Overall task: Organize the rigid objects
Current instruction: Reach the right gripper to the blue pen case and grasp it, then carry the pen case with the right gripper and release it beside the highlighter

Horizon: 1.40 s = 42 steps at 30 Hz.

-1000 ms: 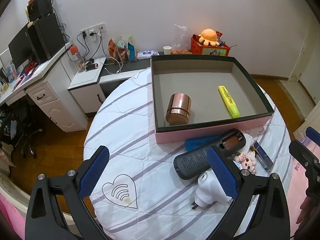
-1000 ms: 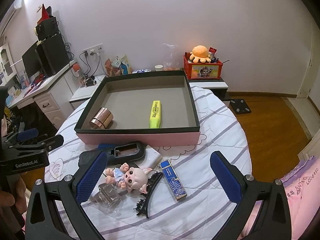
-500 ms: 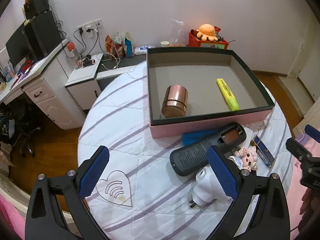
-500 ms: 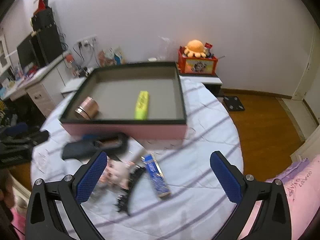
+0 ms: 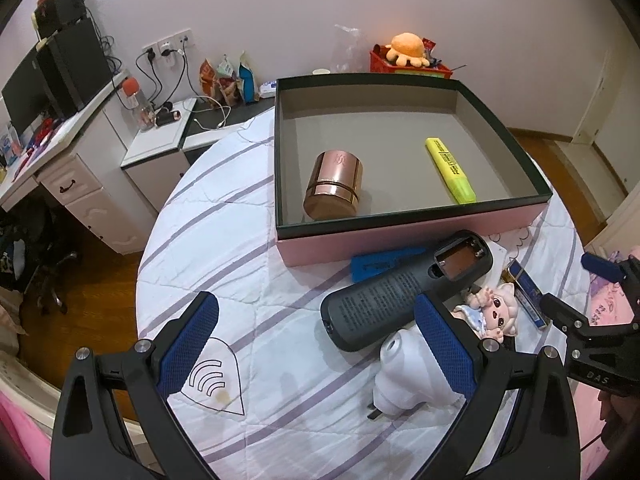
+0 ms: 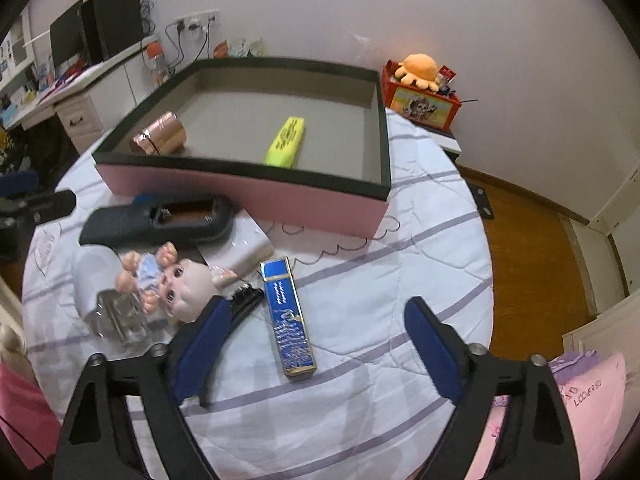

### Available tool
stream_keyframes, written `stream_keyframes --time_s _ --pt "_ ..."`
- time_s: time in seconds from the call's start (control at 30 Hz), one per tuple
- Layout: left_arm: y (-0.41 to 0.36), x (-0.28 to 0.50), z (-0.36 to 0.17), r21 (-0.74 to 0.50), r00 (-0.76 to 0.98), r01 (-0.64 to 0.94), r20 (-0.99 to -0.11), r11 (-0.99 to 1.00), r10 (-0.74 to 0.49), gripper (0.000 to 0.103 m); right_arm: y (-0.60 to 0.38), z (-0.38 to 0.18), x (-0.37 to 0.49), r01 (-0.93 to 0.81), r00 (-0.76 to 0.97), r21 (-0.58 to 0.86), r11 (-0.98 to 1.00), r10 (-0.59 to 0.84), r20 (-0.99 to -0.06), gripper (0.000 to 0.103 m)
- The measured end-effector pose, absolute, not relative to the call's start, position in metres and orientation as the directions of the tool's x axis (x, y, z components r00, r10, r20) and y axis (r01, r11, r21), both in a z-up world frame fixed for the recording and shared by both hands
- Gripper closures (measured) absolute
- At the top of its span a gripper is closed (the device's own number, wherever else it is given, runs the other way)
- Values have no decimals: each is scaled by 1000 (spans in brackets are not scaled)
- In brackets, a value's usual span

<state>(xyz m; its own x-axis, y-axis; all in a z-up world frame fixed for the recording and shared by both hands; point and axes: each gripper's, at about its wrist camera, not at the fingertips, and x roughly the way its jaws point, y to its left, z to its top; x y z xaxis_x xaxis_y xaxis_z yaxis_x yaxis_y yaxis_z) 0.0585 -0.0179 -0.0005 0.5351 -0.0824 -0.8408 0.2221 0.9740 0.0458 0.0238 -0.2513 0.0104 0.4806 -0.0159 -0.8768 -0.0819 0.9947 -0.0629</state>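
Now your right gripper (image 6: 316, 344) sits lower and closer over the loose clutter than it did a second ago, and its jaws are closing. The blue case (image 6: 289, 320) lies flat on the cloth between them, nearer the left pad, but neither pad touches it yet, so nothing is gripped. A second ago those jaws stood at their widest and the case lay farther ahead of them; my reading is that you have picked the case as the next thing for the box (image 6: 240, 192).

Just left of the case is the black hair clip (image 6: 240, 300), partly under your left pad, and then the doll (image 6: 176, 280); watch that the clip does not get pinched along with the case. Farther off, the black remote (image 6: 156, 224) lies on its face, battery bay open, resting partly on a white block (image 6: 244, 248), with the box's pink wall right behind.

The box holds only the copper tin (image 5: 334, 184) at its left and the highlighter (image 5: 450, 170) toward its right, so most of the job remains.

Your left gripper (image 5: 316, 352) has barely shifted. Its jaws are spread wide over bare cloth, holding nothing, with the right pad in front of the white plug (image 5: 408, 376) and the remote just beyond. The table (image 5: 224, 240) edge is at far left.
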Motion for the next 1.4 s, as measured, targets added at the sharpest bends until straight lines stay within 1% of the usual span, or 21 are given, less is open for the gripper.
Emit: stream_keyframes --time_s 0.2,0.4,0.43,0.47,0.5,0.67,0.73,0.8,0.83,0.87,1.0,1.17,1.4 --pt "-21 64 -5 51 528 222 -846 974 -76 3 -254 -2 28 -122 437 -72 990 -12 -899 28" --pt "-24 65 -7 56 524 228 -849 972 -74 3 -248 -17 36 -168 400 -84 982 -10 -916 29" --pt "-24 66 -8 58 523 228 -849 972 -72 3 -248 -20 37 -173 395 -87 981 -12 -919 31" --pt "-24 66 -8 58 522 227 -850 972 -71 3 -247 -23 38 -179 388 -85 980 -9 -922 38" --pt "-24 66 -9 59 522 226 -850 972 -70 3 -247 -25 39 -180 381 -82 980 -7 -925 41" --pt "-23 68 -11 59 518 222 -853 973 -66 3 -249 -31 46 -186 374 -73 980 2 -927 46" --pt "-23 68 -11 59 518 224 -853 973 -68 3 -250 -32 49 -193 372 -61 979 15 -928 53" --pt "-24 69 -11 59 517 227 -853 972 -69 3 -249 -33 51 -205 365 -37 978 41 -930 67" --pt "-24 69 -12 58 517 227 -853 972 -70 3 -248 -33 51 -209 361 -29 977 49 -931 72" --pt "-24 69 -12 58 517 227 -853 972 -70 3 -247 -33 51 -211 358 -21 977 58 -932 79" --pt "-24 68 -12 56 516 227 -854 972 -72 3 -247 -32 52 -198 353 -1 980 70 -933 81" --pt "-23 68 -13 51 515 224 -854 973 -74 3 -255 -29 49 -171 357 39 984 99 -929 82" --pt "-24 68 -11 50 517 230 -853 972 -78 3 -262 -18 47 -150 380 48 988 102 -919 82"
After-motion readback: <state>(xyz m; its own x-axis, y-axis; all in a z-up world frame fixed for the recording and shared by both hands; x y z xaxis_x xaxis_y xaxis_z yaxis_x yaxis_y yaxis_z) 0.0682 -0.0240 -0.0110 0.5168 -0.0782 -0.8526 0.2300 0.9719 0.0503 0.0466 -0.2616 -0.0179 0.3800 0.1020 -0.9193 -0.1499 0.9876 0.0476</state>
